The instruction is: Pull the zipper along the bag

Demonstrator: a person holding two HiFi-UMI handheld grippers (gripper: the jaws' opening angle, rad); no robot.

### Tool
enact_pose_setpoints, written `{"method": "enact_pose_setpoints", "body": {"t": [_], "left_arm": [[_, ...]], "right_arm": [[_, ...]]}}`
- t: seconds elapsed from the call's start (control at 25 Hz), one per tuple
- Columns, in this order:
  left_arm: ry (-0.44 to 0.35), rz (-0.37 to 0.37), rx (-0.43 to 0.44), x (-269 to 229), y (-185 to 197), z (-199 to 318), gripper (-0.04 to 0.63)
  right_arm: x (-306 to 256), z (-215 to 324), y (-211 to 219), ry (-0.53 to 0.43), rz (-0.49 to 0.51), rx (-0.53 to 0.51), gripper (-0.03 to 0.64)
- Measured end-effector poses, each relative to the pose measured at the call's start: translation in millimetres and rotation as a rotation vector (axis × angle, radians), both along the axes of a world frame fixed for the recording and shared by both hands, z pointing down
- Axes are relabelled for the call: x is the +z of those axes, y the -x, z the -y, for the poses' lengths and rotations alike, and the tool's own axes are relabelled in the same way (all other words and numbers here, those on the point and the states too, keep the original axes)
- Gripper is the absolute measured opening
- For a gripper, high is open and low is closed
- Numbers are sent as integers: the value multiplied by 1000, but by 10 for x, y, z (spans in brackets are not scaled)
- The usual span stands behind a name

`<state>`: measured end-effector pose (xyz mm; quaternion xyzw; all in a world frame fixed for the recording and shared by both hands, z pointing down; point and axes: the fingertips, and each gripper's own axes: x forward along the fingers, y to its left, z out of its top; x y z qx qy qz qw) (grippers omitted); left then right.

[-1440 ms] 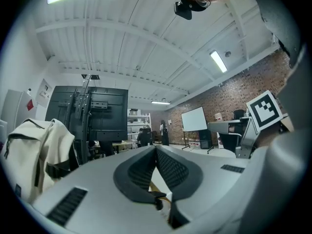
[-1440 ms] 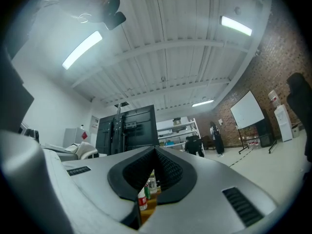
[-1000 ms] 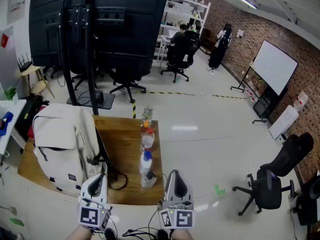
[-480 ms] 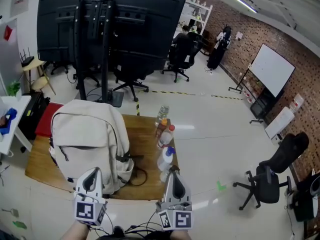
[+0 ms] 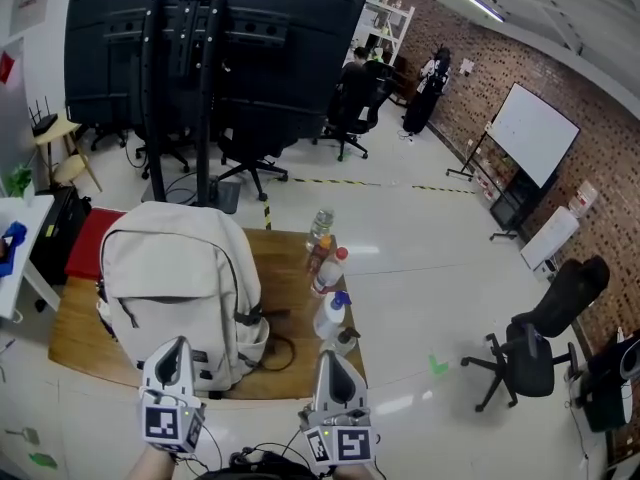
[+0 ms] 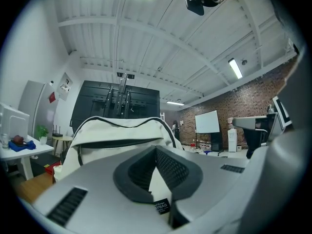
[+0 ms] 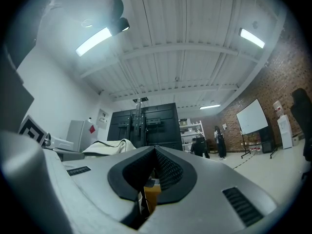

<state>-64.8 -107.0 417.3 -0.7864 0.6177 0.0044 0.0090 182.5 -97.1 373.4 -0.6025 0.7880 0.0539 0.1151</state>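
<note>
Both grippers have shifted across in front of the table over the last second, so the cream fabric backpack with dark zipper lines (image 5: 180,278) that stood off to the left of them now sits straight ahead of the left gripper (image 5: 173,348), which earlier pointed past the bag's right side. That backpack stands upright on the left half of the brown wooden table (image 5: 72,330), its front face turned to the person, and its dark top zipper (image 6: 122,122) arches over the crown in the left gripper view. A black strap (image 5: 275,353) trails from its lower right corner onto the wood.

Left gripper's jaws are pressed together with nothing between them, near the bag's lower front but apart from it. Right gripper (image 5: 327,360) is likewise closed and empty, level with the table's near right corner, just beside a row of clear plastic bottles (image 5: 330,268) that lines the table's right edge; one has a red cap and one a blue spray top.

Behind the table stand a large black panel on a dark stand (image 5: 210,38), and off to the right a black office chair (image 5: 540,338) and a whiteboard (image 5: 530,133) against a brick wall
</note>
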Motion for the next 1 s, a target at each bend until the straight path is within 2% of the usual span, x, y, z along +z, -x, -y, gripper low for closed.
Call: {"method": "enact_pose_setpoints", "body": {"t": [0.24,0.68,0.8,1.0], "left_arm": [[35,-25,-43,-51,-222,-6,17],[17,55,-115,-170,-479,-72,18],[19,49,-132,-139,-348,-110,17],[27,6,-155,-19,208,-89,18]], "right_arm": [[3,61,-229,25,25,-27,6],[-74,209,-549,8,40,-136,6],[-26,210,-399,21,38,-158,6],[99,178,186,23,4,-203,6]]}}
